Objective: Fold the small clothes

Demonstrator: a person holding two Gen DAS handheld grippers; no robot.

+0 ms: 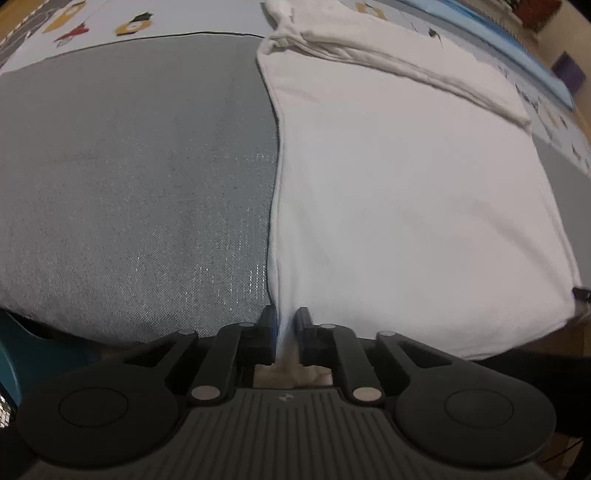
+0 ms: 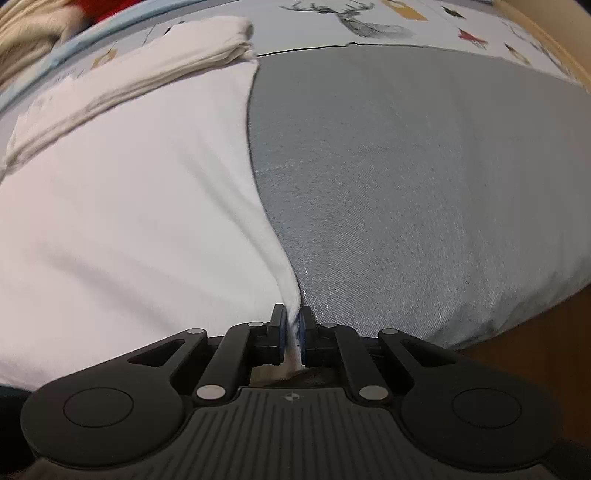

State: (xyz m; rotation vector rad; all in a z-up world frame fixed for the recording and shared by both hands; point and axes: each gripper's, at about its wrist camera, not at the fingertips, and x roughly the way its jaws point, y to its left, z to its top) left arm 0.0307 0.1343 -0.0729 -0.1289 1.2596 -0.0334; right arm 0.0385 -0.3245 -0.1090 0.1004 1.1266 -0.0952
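Clearly the white, soft cotton garment [image 1: 406, 206] is light and limp: it lies flat on the grey woven pad [image 1: 129, 184], sags into shallow wrinkles, and would droop from any single point, so it probably needs two holds on one edge to stay square. The near hem is that edge. The left claw [image 1: 286, 332] is clamped on the hem at the garment's left corner, a pinch of white cloth showing between its blue pads. The right claw [image 2: 293, 334] is likewise closed on a bunched white corner at the opposite side. The knit looks grippy rather than slippery and not fragile, though a thin pinch could slide out under a sharp tug.

At the far end a sleeve or top portion already lies doubled over as a thick band [image 2: 147, 62]. The grey pad rests on a pale printed sheet [image 2: 369, 22] with a deer drawing and small coloured figures; brown wooden flooring [image 2: 535, 350] shows beyond the edge.
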